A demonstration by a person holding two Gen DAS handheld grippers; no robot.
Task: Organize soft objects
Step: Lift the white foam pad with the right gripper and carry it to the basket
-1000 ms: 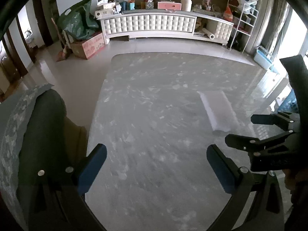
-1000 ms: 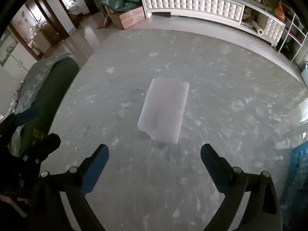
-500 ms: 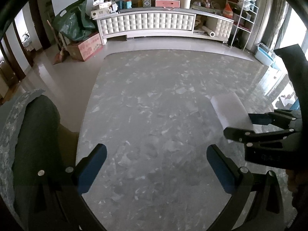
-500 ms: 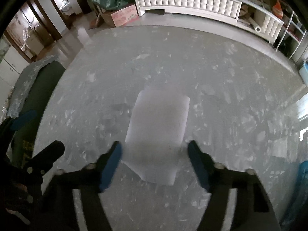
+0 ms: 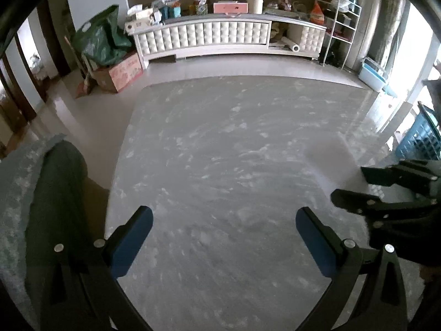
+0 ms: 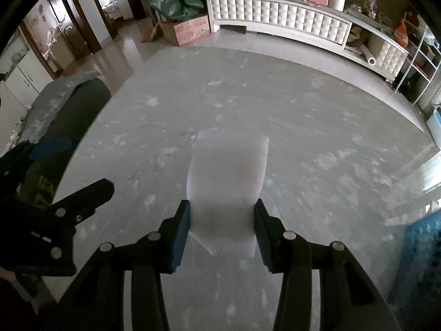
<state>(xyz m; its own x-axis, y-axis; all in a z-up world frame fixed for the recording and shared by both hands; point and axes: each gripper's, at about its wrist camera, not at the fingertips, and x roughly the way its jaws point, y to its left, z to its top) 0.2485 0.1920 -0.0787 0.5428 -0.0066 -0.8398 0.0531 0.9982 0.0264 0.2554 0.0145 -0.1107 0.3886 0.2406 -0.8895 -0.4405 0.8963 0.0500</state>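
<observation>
A white foam block lies on the grey marbled table, its near end between the fingers of my right gripper. The jaws are closing, and both blue pads touch the block's sides. In the left wrist view the block is a pale blur at the right, with the right gripper over its near end. My left gripper hangs open above bare tabletop with nothing between its fingers. It also shows at the lower left of the right wrist view, as the left gripper.
A blue slatted basket stands off the table's right side. A dark green cushion on a patterned grey cover borders the left edge. Past the far edge are shiny floor, a white tufted cabinet and a cardboard box.
The right gripper moved forward onto the white block and its jaws narrowed from wide open until they touch its sides. The left gripper stayed open and drifted a little over the table.
</observation>
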